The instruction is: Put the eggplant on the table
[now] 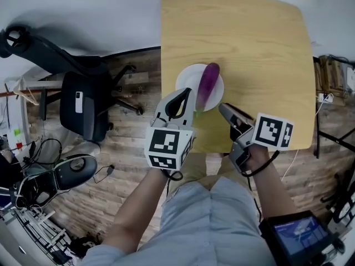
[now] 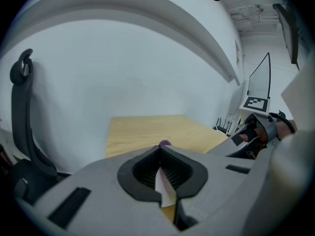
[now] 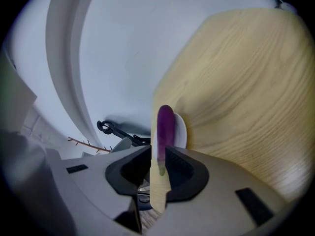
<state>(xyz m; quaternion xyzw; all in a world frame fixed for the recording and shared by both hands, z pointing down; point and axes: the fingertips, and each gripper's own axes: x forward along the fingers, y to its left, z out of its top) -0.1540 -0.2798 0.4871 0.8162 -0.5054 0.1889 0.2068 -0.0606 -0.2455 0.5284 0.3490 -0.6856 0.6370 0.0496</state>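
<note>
A long purple eggplant (image 1: 208, 85) lies on a small white plate (image 1: 186, 79) near the front edge of the light wooden table (image 1: 249, 49). My left gripper (image 1: 186, 93) hovers over the plate's near-left rim, its jaws shut with nothing between them. Only the eggplant's tip (image 2: 164, 143) peeks above them in the left gripper view. My right gripper (image 1: 222, 107) hangs just right of the eggplant's near end, apart from it. In the right gripper view its jaws stand a narrow slit open. The eggplant (image 3: 164, 132) and plate (image 3: 181, 131) show through and beyond that gap.
A black office chair (image 1: 83, 101) stands on the wooden floor left of the table. Cables and a second chair base (image 1: 72, 173) lie at lower left. More cables run by the table's right side (image 1: 327, 98). The right gripper (image 2: 258, 127) shows in the left gripper view.
</note>
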